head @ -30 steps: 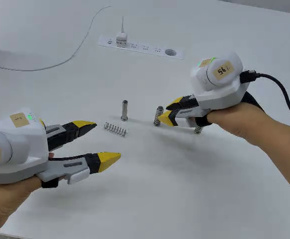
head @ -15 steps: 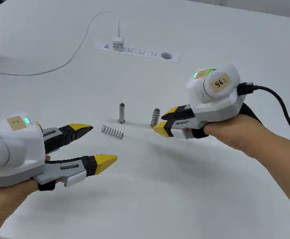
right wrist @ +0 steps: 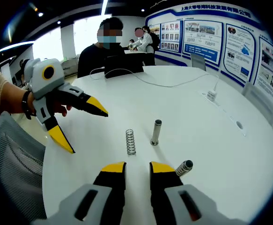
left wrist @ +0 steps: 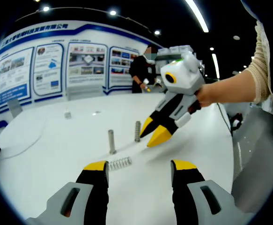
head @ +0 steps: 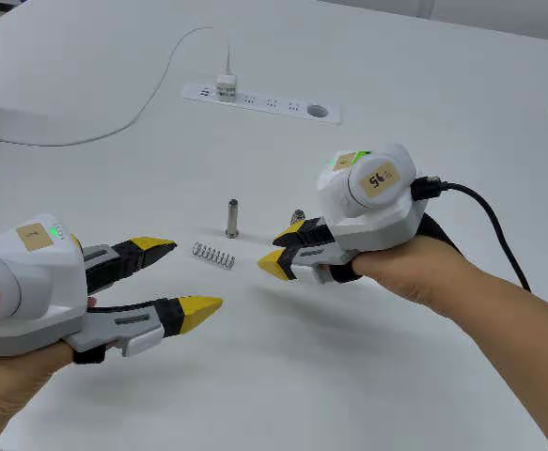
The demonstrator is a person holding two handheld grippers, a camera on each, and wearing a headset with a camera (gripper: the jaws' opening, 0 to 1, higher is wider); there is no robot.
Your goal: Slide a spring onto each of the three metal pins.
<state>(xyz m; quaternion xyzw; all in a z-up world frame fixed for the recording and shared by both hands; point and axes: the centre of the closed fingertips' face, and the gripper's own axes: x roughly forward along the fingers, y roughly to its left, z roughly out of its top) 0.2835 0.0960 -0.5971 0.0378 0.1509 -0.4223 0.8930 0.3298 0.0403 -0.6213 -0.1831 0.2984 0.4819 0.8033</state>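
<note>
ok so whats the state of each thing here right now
left gripper: wide open, empty
right gripper: slightly open, empty
loose spring: lying on its side, on no pin
bare pin: upright, no spring
second pin: upright, spring on it
power strip: one plug in

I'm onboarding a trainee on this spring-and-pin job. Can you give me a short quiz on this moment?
1. True or false: the bare pin stands upright.
2. The loose spring is: A) lying on the table; B) standing on end; C) slid onto the bare pin.
3. Fill in: the left tongs are ___ and hold nothing.
Key: 1 true; 2 A; 3 open.
</note>
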